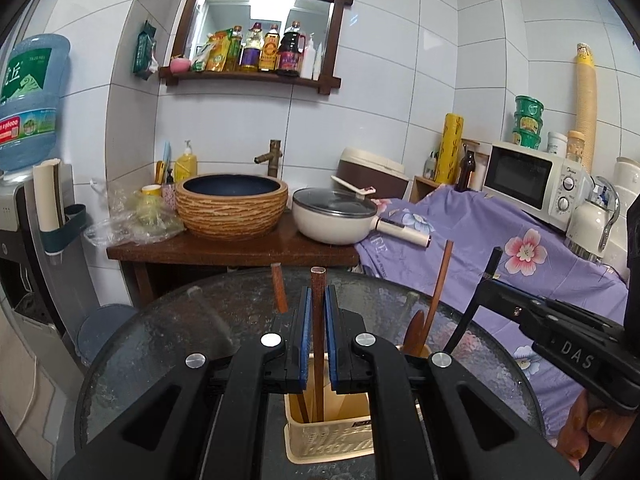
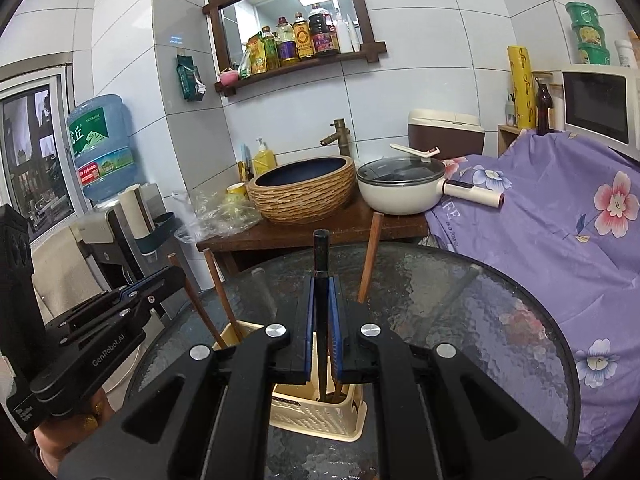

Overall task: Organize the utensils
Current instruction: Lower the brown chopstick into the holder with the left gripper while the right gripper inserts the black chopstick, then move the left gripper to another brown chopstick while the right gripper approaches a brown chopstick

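1. Plainly, the caddy (image 1: 328, 436) on the glass table (image 2: 500, 304) could tip: both tongs grip sticks standing in it, and any sideways pull levers it.
2. Left gripper (image 1: 316, 300) is clenched on a brown handle (image 1: 318, 280); right gripper (image 2: 322, 292) is clenched on a black one (image 2: 321, 252). A skewed release would leave them leaning.
3. Utensil heads are hidden inside the caddy.

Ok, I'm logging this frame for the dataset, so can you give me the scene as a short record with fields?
surface: round textured glass table
container: cream plastic slotted utensil basket
left claw: shut on brown wooden utensil handle, upright over the basket
right claw: shut on black utensil handle
also in basket: long brown wooden spoon
background: white lidded pan
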Motion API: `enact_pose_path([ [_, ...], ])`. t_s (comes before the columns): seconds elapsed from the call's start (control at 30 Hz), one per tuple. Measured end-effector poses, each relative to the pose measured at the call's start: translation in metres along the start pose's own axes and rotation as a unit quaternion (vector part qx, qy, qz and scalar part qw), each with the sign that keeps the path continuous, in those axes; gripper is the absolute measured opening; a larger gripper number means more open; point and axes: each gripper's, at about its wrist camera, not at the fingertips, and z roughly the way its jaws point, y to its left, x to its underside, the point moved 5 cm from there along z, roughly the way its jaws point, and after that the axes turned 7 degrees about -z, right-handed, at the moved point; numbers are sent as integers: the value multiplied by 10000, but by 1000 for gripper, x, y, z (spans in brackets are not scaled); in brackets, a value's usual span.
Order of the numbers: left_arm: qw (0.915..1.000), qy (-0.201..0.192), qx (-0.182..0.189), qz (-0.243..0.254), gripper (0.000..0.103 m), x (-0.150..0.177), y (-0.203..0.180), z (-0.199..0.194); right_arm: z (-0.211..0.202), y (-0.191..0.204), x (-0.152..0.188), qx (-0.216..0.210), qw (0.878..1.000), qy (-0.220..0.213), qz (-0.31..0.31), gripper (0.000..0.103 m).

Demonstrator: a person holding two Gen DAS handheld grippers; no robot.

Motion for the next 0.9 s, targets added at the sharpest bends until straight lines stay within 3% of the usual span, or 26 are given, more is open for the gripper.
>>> enact_pose_path([
  [0.37, 9997, 244, 27, 79, 9, 17, 2, 10, 8, -4, 13, 60, 9999, 130, -32, 8],
  [0.43, 9998, 192, 31, 63, 27, 17, 2, 7, 6, -4, 15, 162, 9998, 93, -98, 11],
  [0.47, 9998, 162, 46, 49, 45, 17, 2, 5, 3, -4, 16, 223, 9996, 43, -179, 20],
  [0.5, 9999, 91, 88, 16, 58, 17, 3, -1, -1, -3, 17, 246, 9994, -22, -240, 39],
  [0.57, 9999, -6, 121, 30, 63, 17, 2, -10, -14, -1, 19, 360, 9986, -244, -294, 58],
  [0.63, 9998, -100, 147, 120, 73, 20, 2, -23, -28, 1, 24, 459, 9973, -418, -395, 63],
  [0.7, 9996, -181, 166, 139, 87, 24, 4, -34, -39, 4, 35, 571, 9962, -406, -513, 79],
  [0.77, 9997, -186, 110, 141, 91, 31, 9, -42, -43, 5, 47, 568, 9965, -265, -560, 82],
  [0.9, 9995, 207, -40, 239, 96, 57, 20, -44, -40, 5, 84, 510, 9967, 237, -589, 83],
])
